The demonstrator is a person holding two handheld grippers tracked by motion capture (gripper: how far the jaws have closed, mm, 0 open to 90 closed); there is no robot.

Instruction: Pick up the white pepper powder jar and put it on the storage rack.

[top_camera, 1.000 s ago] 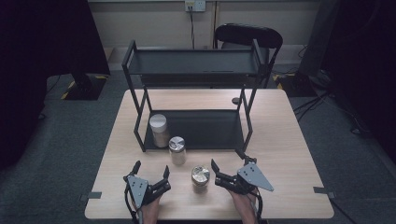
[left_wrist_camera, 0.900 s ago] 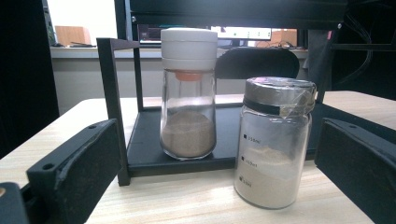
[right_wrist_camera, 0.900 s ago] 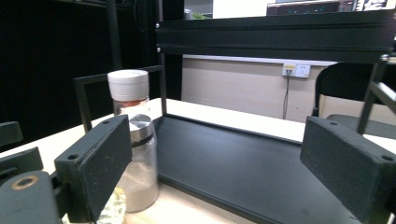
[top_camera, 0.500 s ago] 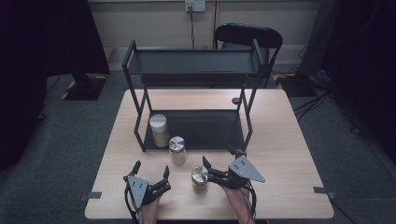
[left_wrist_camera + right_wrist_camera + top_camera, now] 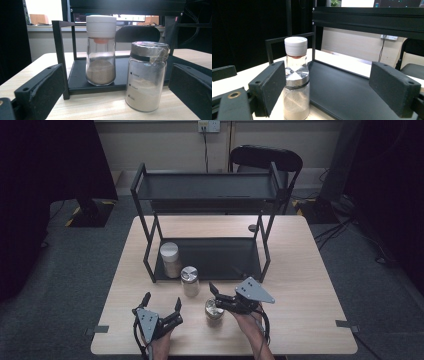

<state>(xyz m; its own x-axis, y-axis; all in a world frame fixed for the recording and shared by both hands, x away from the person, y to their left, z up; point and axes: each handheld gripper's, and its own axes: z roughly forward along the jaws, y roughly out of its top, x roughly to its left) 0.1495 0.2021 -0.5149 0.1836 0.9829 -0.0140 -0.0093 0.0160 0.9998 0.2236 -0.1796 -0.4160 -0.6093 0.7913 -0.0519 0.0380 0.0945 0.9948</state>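
On the table's near edge stands a small jar [image 5: 214, 309] with a shiny lid. Just beside it, the right gripper [image 5: 216, 296], jaws apart and lately closing, grips nothing.

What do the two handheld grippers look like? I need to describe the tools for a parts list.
Both are black. The left gripper and the right gripper each carry a grey three-cornered plate on top and trail a black cable toward the person. Up close, the jaws are flat rectangular black blocks with a matte face and small round holes along one edge. The forearms are bare, with no sleeves in sight.
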